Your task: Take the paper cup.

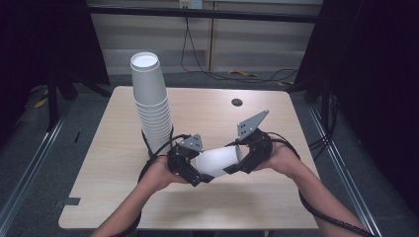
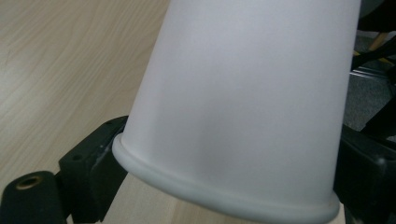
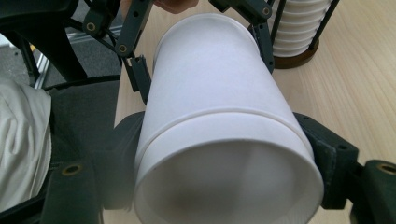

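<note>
While gripped at both ends, white cup (image 1: 221,161) between left tool (image 1: 200,174) and right tool (image 1: 238,160)

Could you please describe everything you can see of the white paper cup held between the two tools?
The white paper cup is smooth, matt and tapered, with a rolled rim. It lies roughly on its side above the light wooden table, near its front edge. In the right gripper view a seam line rings it, suggesting two nested cups. The right tool clamps the rim end; the left tool brackets the narrower end. A tall stack of similar cups stands apart behind it.
</note>
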